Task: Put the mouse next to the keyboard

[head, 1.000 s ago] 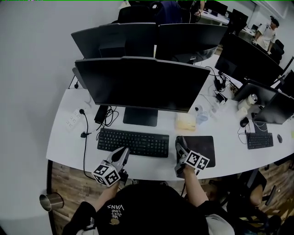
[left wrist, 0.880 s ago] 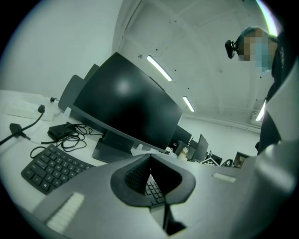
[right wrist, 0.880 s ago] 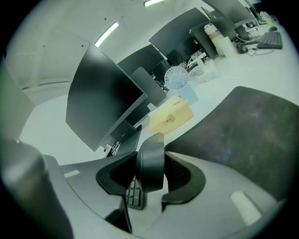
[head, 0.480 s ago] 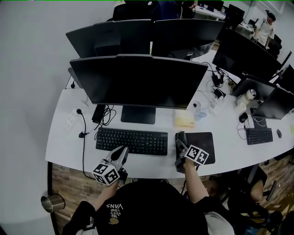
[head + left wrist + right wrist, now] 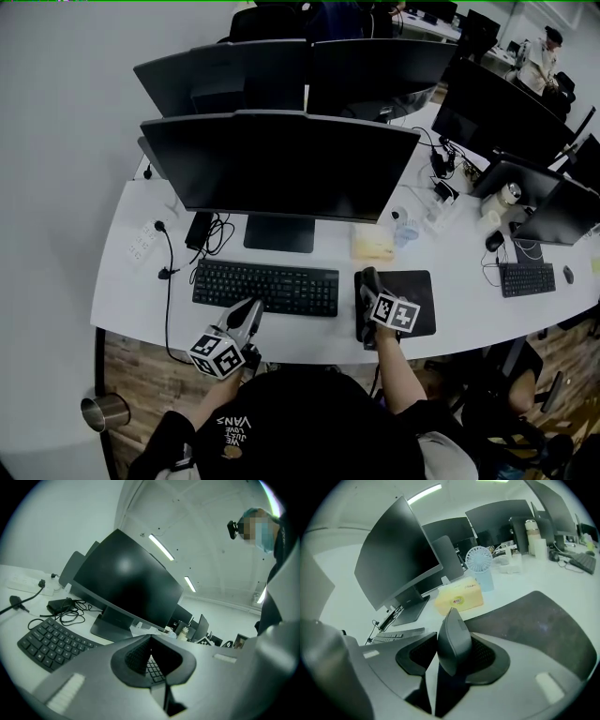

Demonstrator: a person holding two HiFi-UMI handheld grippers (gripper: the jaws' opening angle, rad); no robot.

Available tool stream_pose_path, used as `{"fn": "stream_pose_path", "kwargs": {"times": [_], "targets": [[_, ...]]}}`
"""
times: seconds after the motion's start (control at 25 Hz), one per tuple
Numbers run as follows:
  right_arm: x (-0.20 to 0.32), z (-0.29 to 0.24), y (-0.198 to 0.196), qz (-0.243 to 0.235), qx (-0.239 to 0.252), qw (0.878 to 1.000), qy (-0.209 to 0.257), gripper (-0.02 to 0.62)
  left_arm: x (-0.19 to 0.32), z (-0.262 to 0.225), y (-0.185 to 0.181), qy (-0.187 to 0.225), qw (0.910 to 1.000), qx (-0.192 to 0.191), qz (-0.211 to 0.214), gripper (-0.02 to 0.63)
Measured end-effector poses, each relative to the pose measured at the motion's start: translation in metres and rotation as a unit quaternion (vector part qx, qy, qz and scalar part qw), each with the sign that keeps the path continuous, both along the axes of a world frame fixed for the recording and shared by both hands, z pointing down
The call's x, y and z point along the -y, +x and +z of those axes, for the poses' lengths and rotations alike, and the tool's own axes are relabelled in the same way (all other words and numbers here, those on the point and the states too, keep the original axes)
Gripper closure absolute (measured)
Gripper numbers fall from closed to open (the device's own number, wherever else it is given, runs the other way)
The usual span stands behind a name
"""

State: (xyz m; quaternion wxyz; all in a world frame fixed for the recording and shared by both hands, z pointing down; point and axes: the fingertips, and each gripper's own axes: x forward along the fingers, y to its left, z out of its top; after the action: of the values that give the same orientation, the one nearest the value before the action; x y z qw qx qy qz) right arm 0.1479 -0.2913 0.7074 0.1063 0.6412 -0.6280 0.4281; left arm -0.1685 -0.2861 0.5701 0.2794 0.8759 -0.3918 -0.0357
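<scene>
The dark mouse point(image 5: 451, 644) stands on edge between the jaws of my right gripper point(image 5: 453, 637), and both pads touch it while the jaws are opening. In the head view the right gripper point(image 5: 367, 283) is over the left edge of the dark mouse pad point(image 5: 417, 286), just right of the black keyboard point(image 5: 265, 287). That keyboard point(image 5: 393, 636) shows at the left in the right gripper view. My left gripper point(image 5: 253, 311) hovers at the keyboard's front edge. In its own view the left gripper point(image 5: 150, 639) is shut and empty above the keyboard point(image 5: 51, 641).
A large monitor point(image 5: 281, 164) stands behind the keyboard, with cables and a power strip point(image 5: 145, 246) to its left. A yellow tissue box point(image 5: 373, 246) and a small fan point(image 5: 479, 560) sit behind the mouse pad. The desk's front edge point(image 5: 309, 352) is close.
My right gripper has edged slightly forward with the mouse along the pad's left edge. The left gripper has stayed where it was.
</scene>
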Motion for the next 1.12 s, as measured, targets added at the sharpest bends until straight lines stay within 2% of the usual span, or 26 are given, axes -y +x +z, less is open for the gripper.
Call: {"fn": "stream_pose_path", "kwargs": {"times": [0.28, 0.4, 0.72, 1.12], "targets": [[0.0, 0.001, 0.011, -0.013, -0.033, 0.999, -0.009, 0.354, -0.007, -0.001, 0.002, 0.001, 1.0, -0.001, -0.009, 0.604], [-0.002, 0.007, 0.011, -0.023, -0.043, 0.999, -0.023, 0.313, -0.01, -0.001, 0.002, 0.0, 0.9999, -0.002, -0.012, 0.604], [-0.005, 0.01, 0.013, -0.05, -0.084, 0.995, -0.035, 0.291, -0.021, 0.0, 0.006, -0.004, 0.9998, -0.005, -0.021, 0.604], [-0.009, 0.006, -0.004, -0.094, -0.088, 0.991, -0.029, 0.288, -0.03, -0.003, 0.005, -0.002, 0.9994, -0.005, -0.034, 0.604]]}}
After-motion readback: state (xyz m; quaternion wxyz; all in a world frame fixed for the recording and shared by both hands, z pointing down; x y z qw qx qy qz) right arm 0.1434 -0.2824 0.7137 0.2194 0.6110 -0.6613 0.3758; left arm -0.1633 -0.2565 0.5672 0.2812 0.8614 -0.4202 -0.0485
